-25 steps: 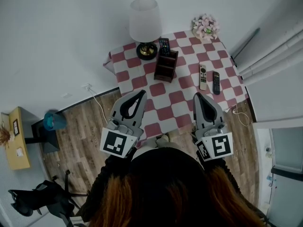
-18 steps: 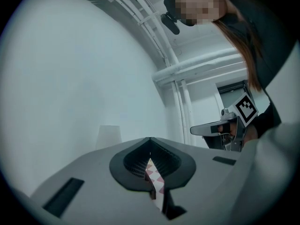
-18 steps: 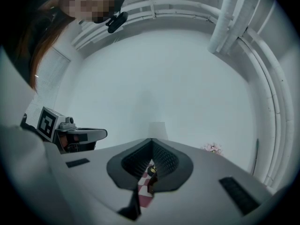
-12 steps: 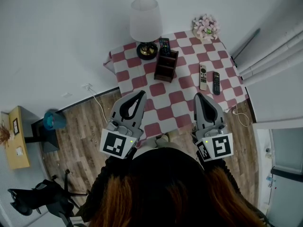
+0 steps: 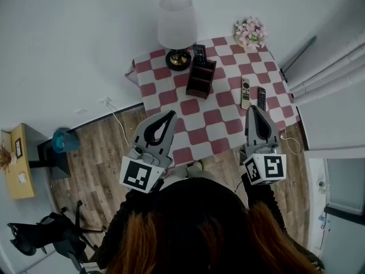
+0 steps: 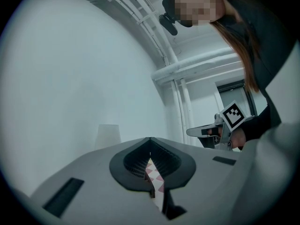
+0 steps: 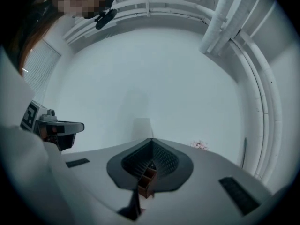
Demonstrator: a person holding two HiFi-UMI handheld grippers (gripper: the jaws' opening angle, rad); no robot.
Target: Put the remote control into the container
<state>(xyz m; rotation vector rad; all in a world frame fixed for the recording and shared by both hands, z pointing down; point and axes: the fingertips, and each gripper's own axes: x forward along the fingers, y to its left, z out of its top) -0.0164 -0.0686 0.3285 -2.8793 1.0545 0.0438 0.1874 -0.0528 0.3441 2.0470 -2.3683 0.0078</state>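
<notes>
A white remote (image 5: 244, 92) and a black remote (image 5: 260, 99) lie side by side on the right of the checkered table (image 5: 219, 121). The brown wooden container (image 5: 201, 79) stands near the table's far side, with another dark remote (image 5: 198, 55) just behind it. My right gripper (image 5: 254, 108) is shut and empty, its tip just short of the two remotes. Over the table's near left edge my left gripper (image 5: 170, 113) hangs shut and empty. In the right gripper view the container (image 7: 146, 179) shows through the gap below the shut jaws.
A lamp (image 5: 177, 27) stands at the table's far left and a pot of pink flowers (image 5: 250, 32) at the far right corner. A white cable (image 5: 117, 119) runs over the wooden floor on the left. White pipes (image 5: 325, 67) flank the table's right side.
My right gripper has moved to the right and slightly away from me, from the table's near middle to just below the two remotes. The left gripper has stayed still.
</notes>
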